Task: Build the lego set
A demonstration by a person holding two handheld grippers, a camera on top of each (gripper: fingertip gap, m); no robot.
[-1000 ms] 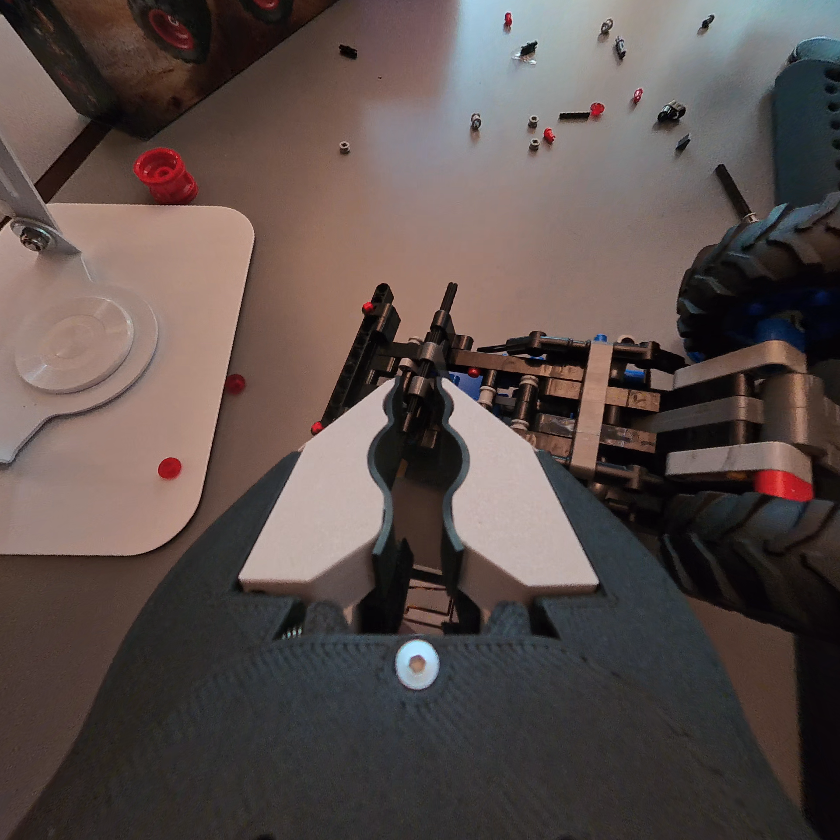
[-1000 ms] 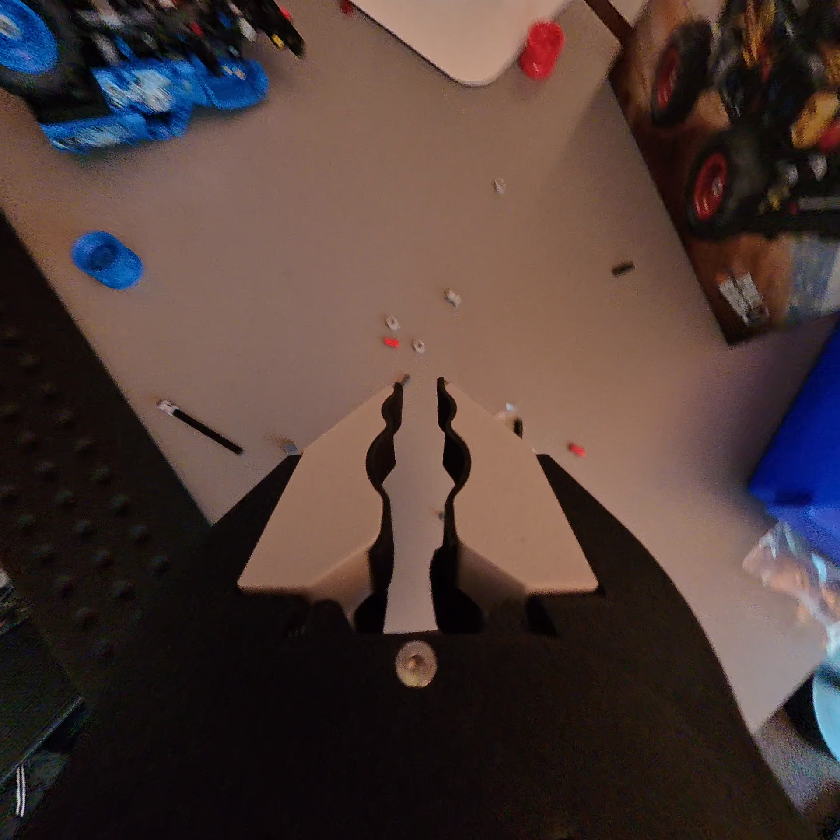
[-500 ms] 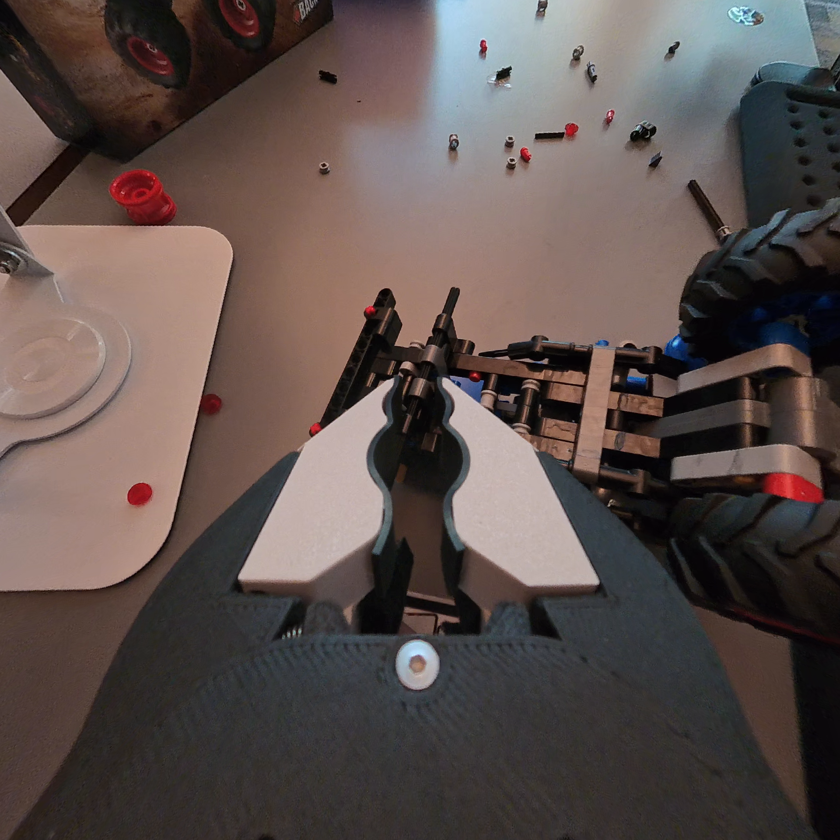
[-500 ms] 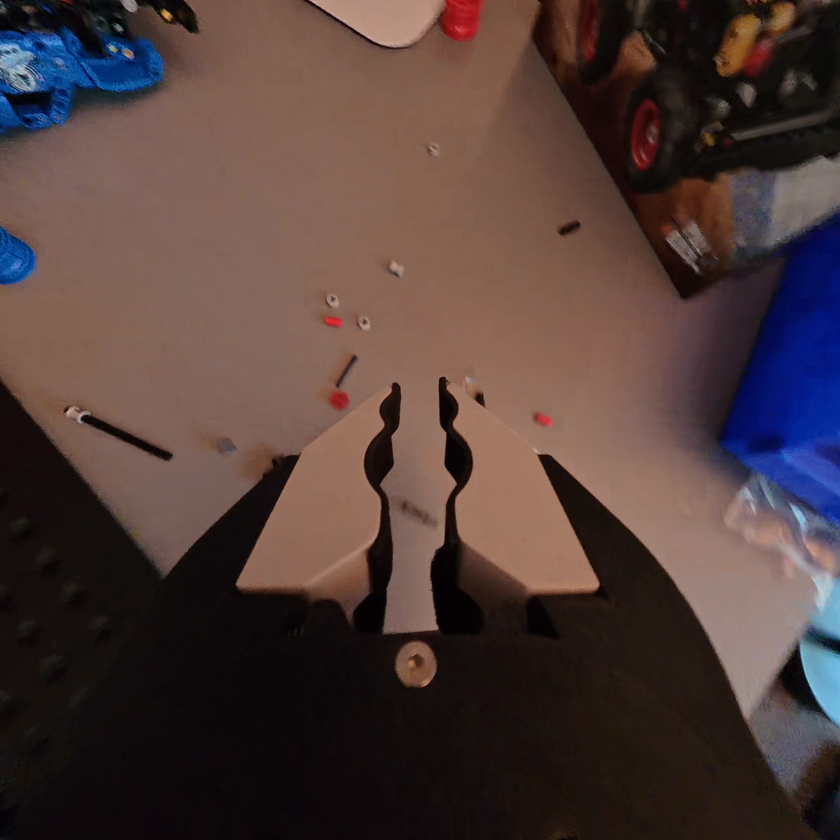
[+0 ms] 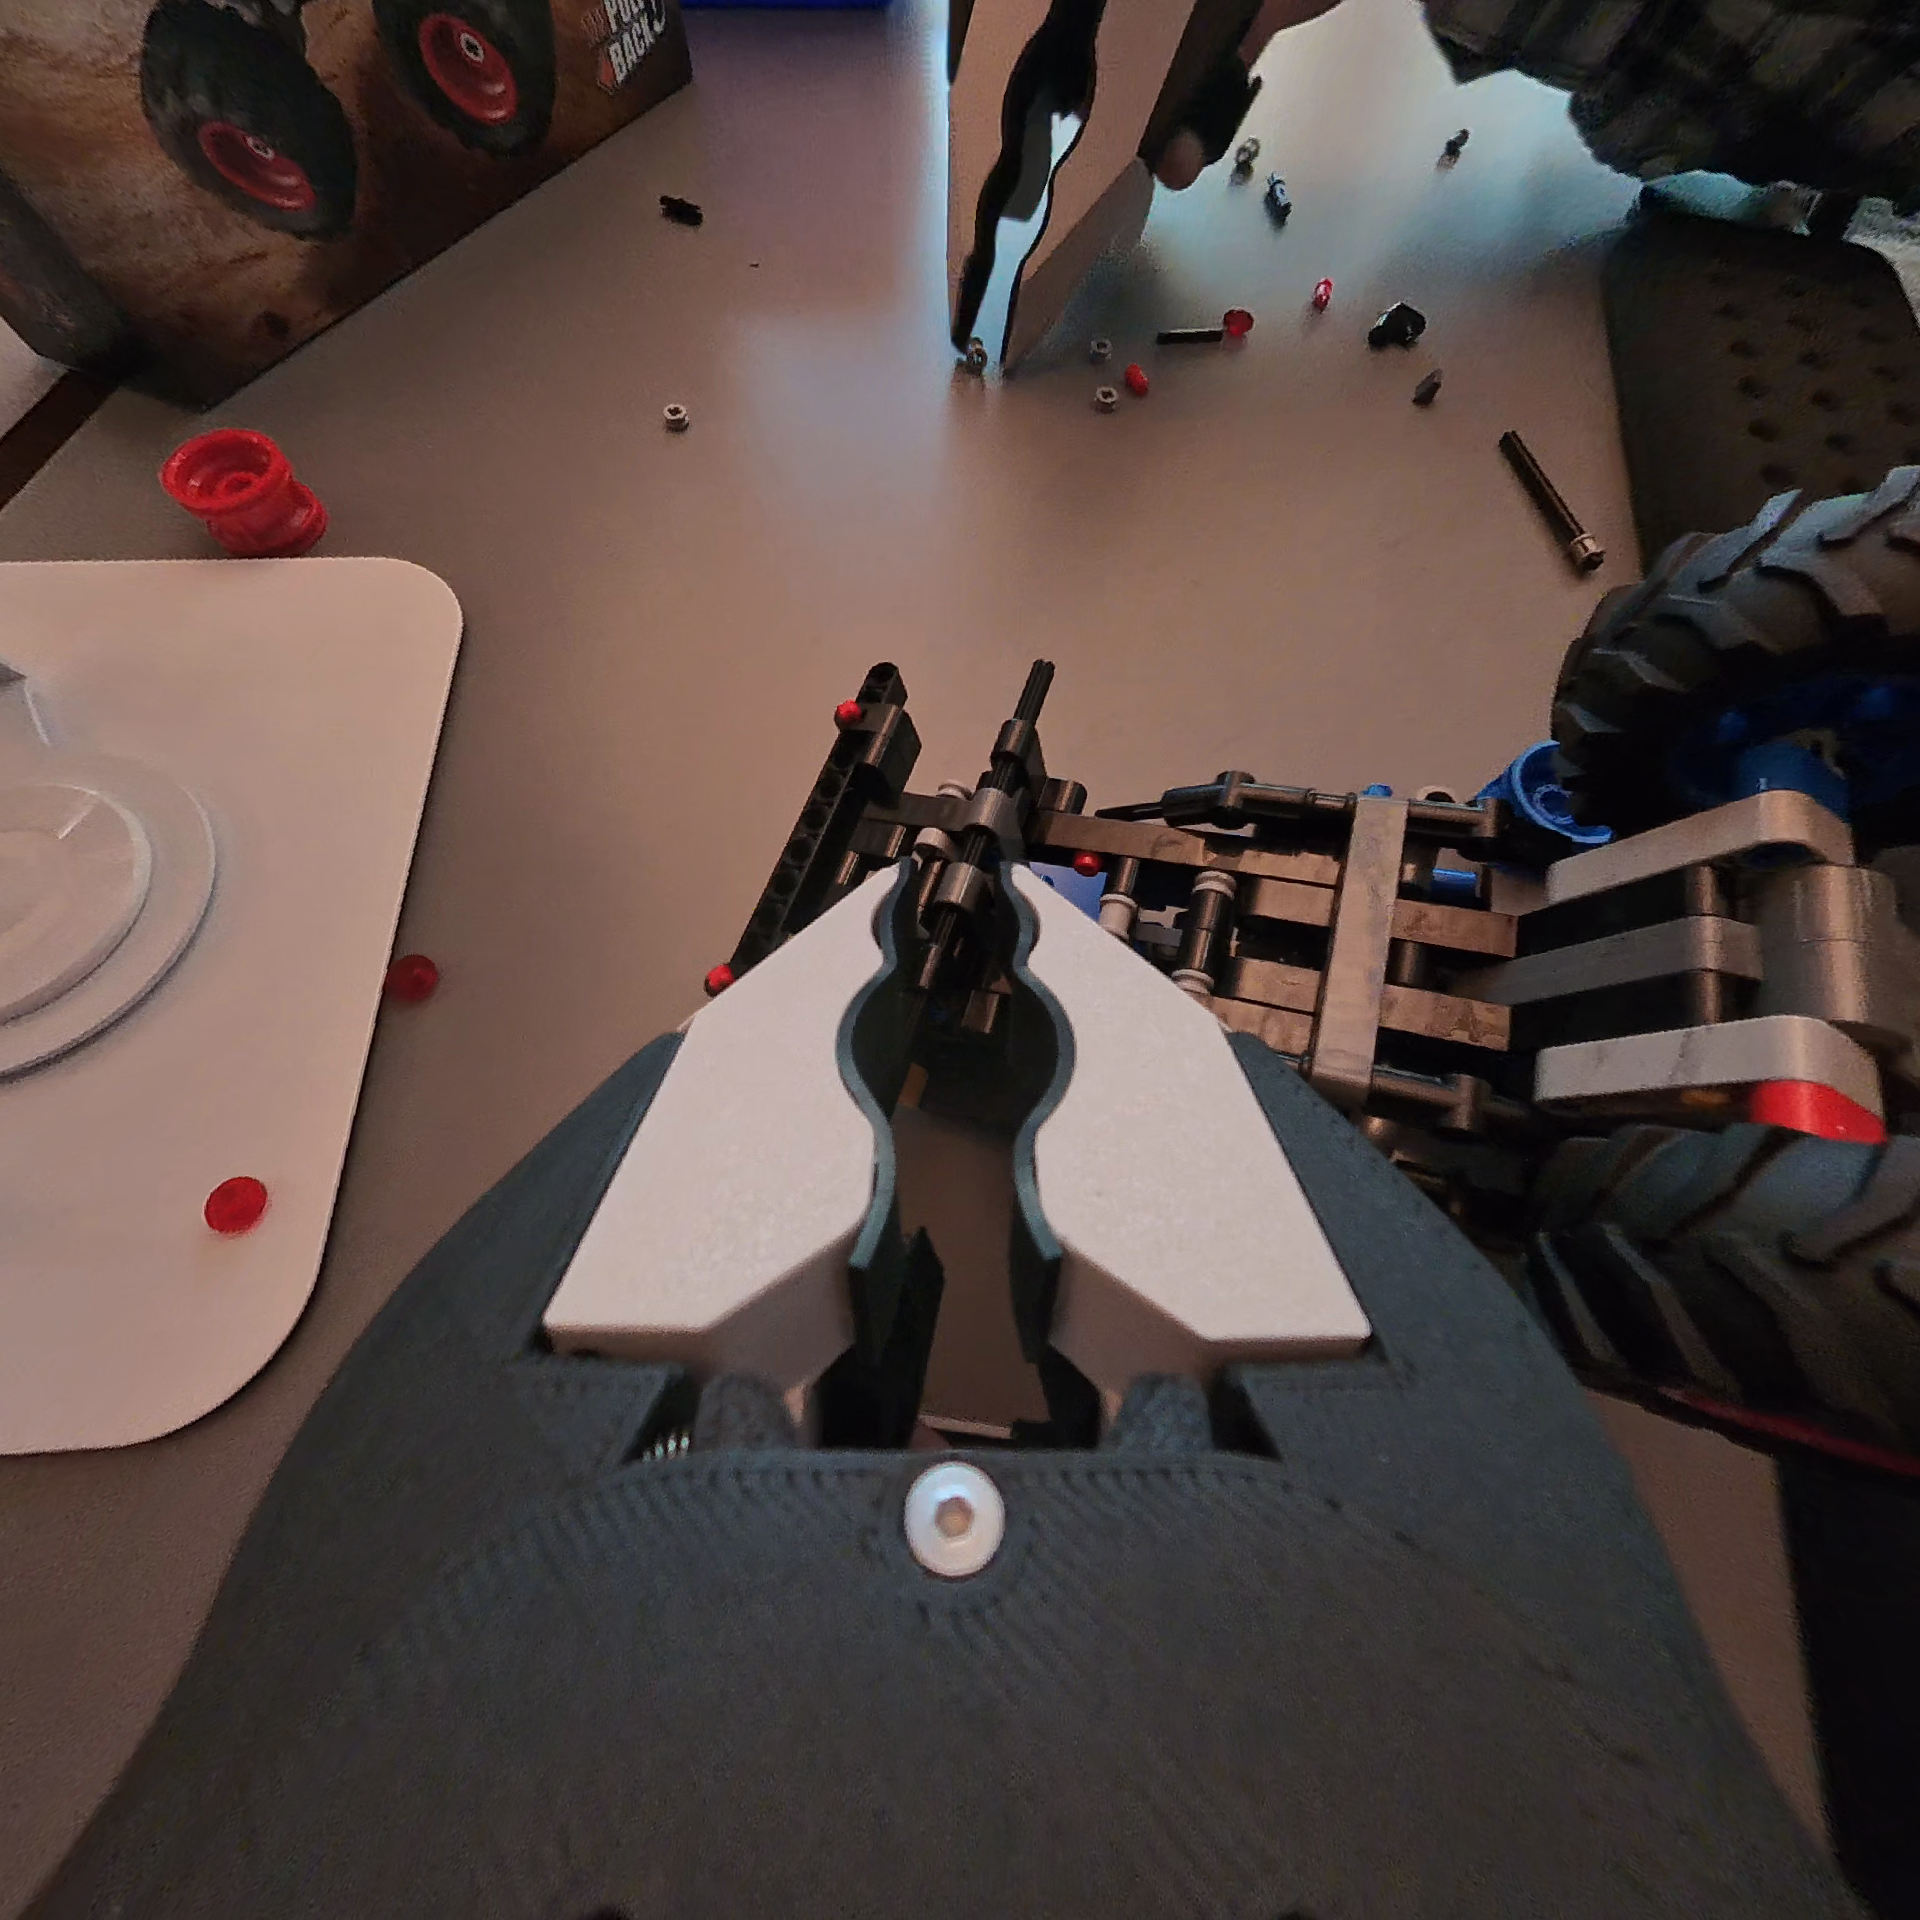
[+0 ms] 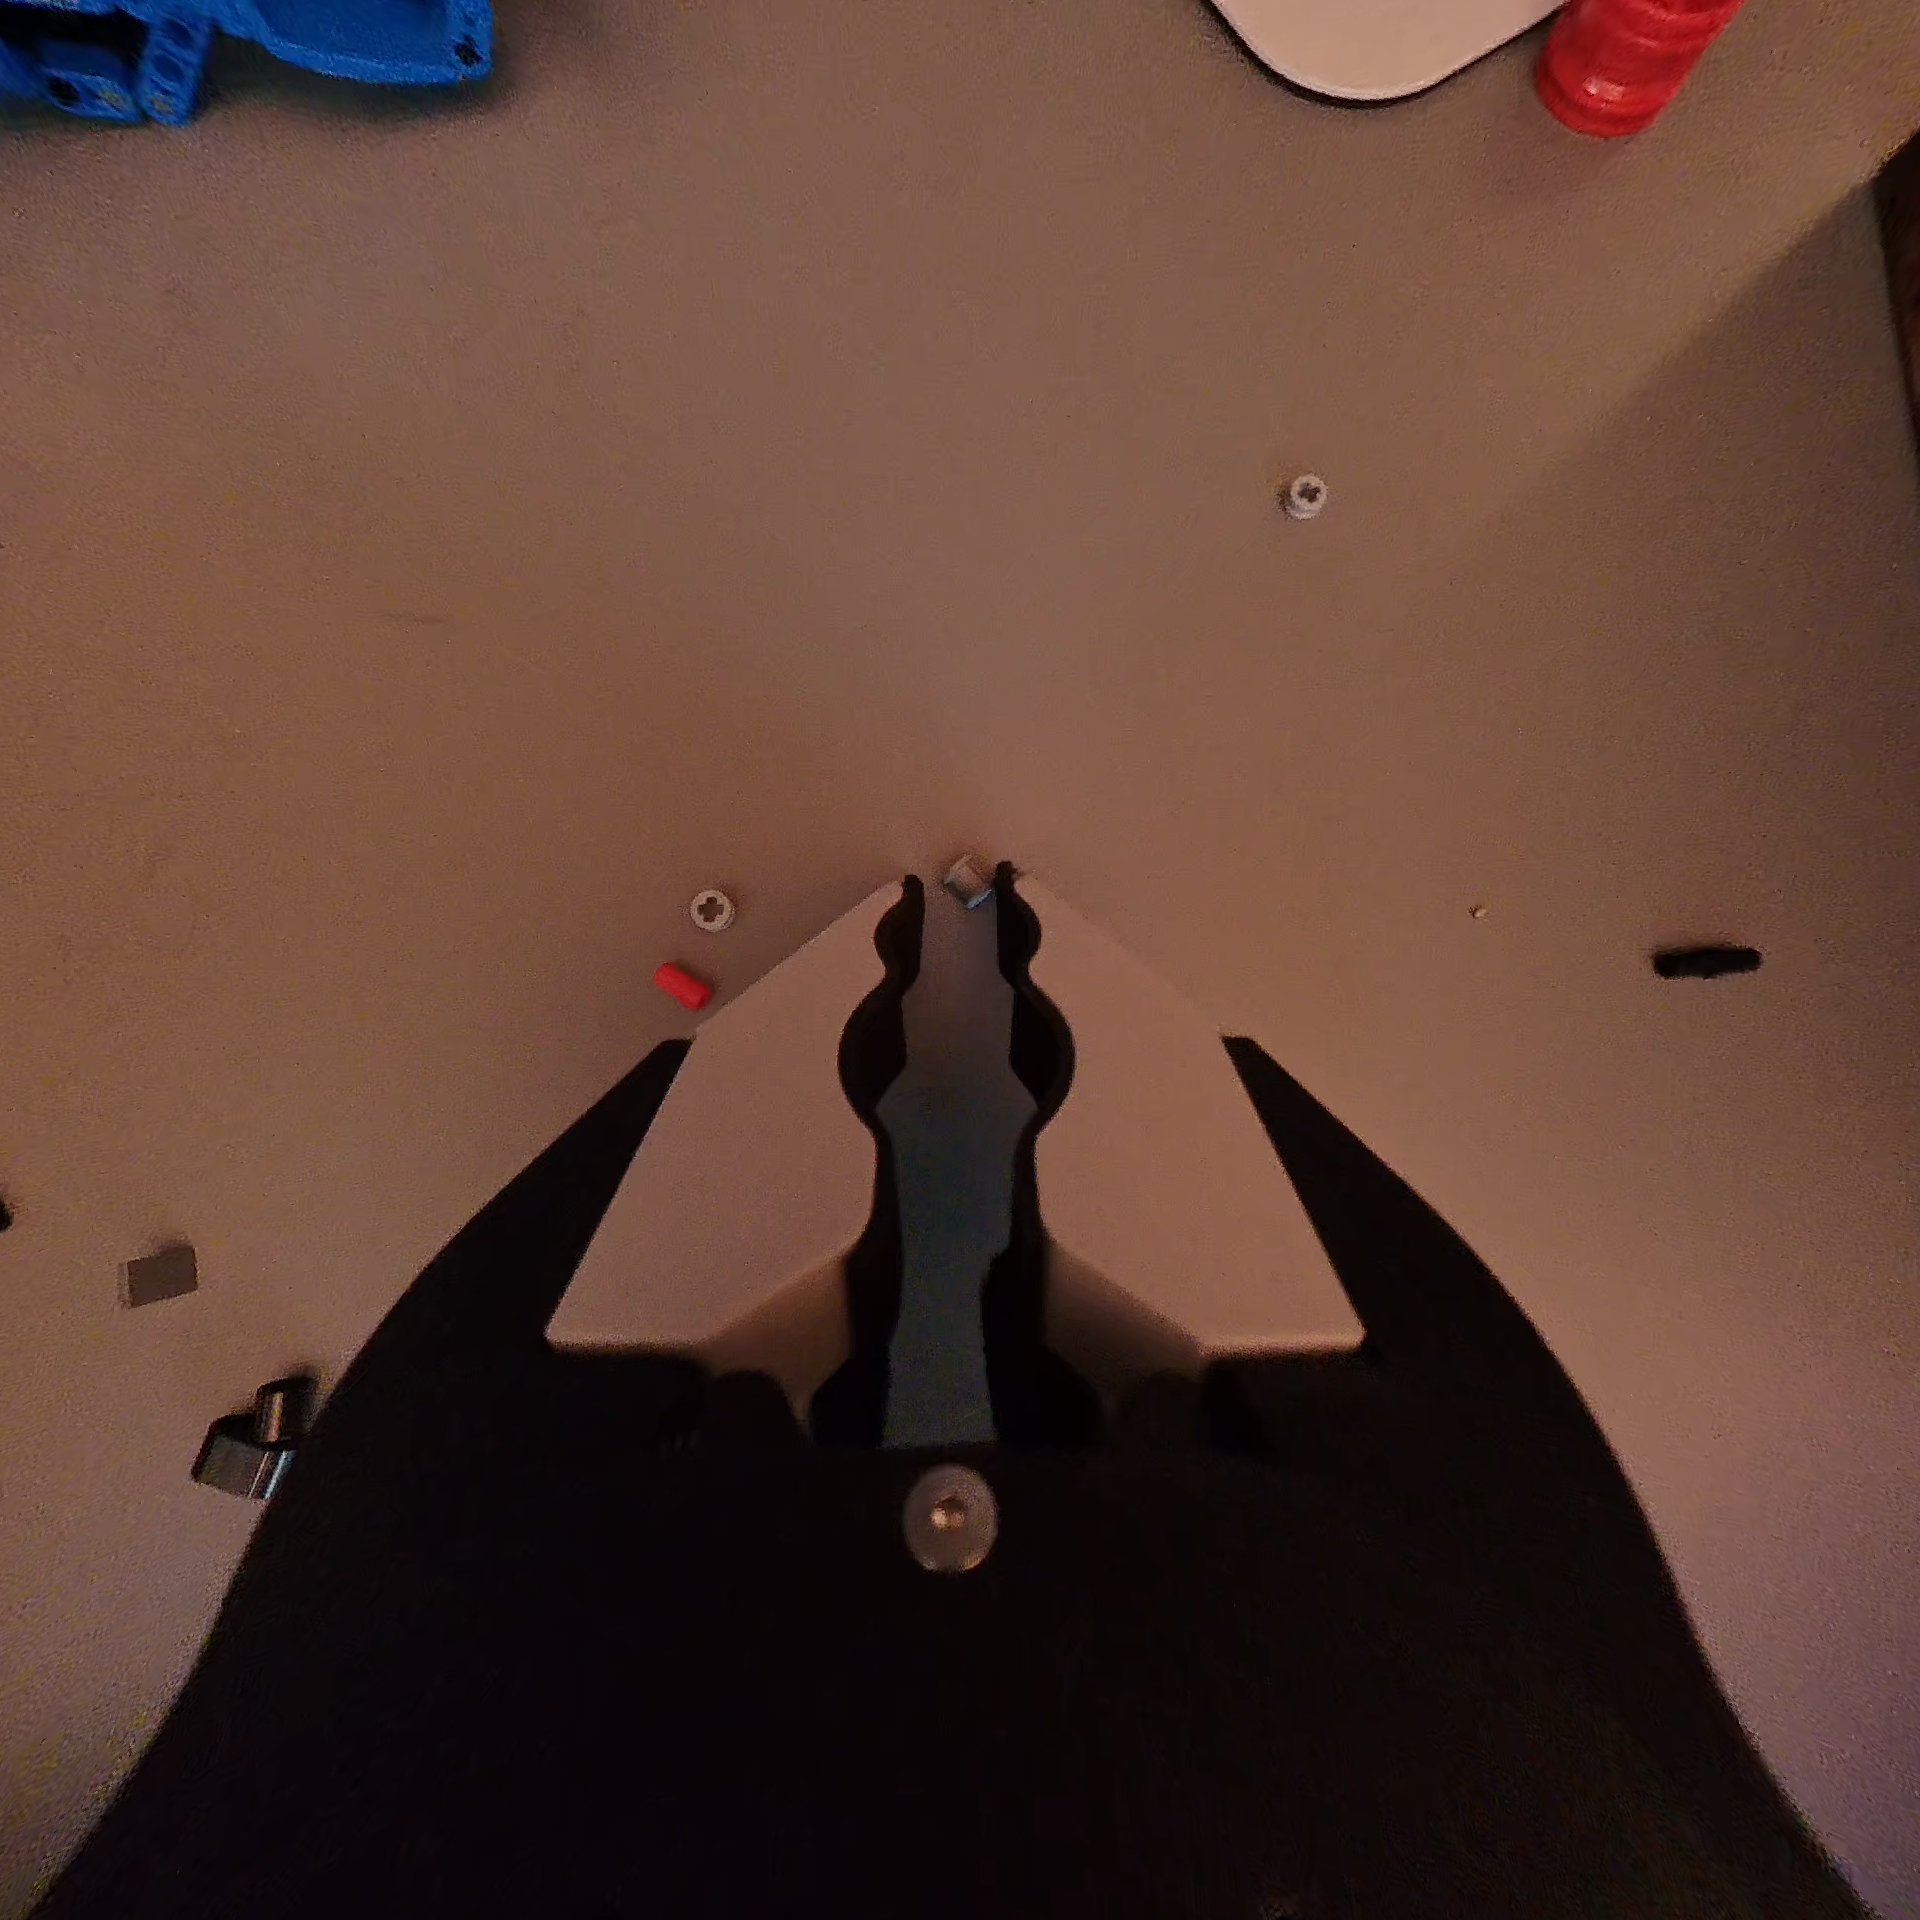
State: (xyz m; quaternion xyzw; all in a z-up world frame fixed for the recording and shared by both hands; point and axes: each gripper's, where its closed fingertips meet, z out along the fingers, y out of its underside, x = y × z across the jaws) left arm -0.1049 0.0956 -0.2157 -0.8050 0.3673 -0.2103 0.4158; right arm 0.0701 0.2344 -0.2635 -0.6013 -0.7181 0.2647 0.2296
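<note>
Grey tabletop (image 5: 644, 644), matte, with a wide bare stretch mid-table between the model and the loose parts. Left edge of that stretch is bounded by a white rounded-corner base plate (image 5: 343, 935) carrying a round disc, with a red wheel hub (image 5: 241, 505) just off its far corner and two small red studs, one on the plate and one beside its edge. Far left corner: the set's box (image 5: 312, 156), printed with red-hubbed tyres; it has lettering near its top edge, not repeated. Right side is crowded: a dark perforated mat (image 5: 1756, 405) and a black axle (image 5: 1550, 501) lying near its edge. Left gripper (image 5: 958, 883) points forward and down, fingers narrowly parted and clamped on a black axle-and-connector stub at the near end of the lego chassis (image 5: 1299, 914). Chassis is black and grey, runs off to the right, with two knobby black tyres (image 5: 1745, 644) and blue parts at that end; it looks tilted, and I can't tell whether it's resting on the table. Right gripper (image 6: 958, 883) comes down steeply, tips at the table surface, jaws slightly apart with a small grey bush (image 6: 967, 881) sitting between the tips; can't tell if it's actually pinched. Just left of those tips: a white round bush (image 6: 712, 910) and a red pin (image 6: 683, 985). Another white bush (image 6: 1303, 496) sits well apart to the right, and a black pin (image 6: 1706, 961) farther right.
</note>
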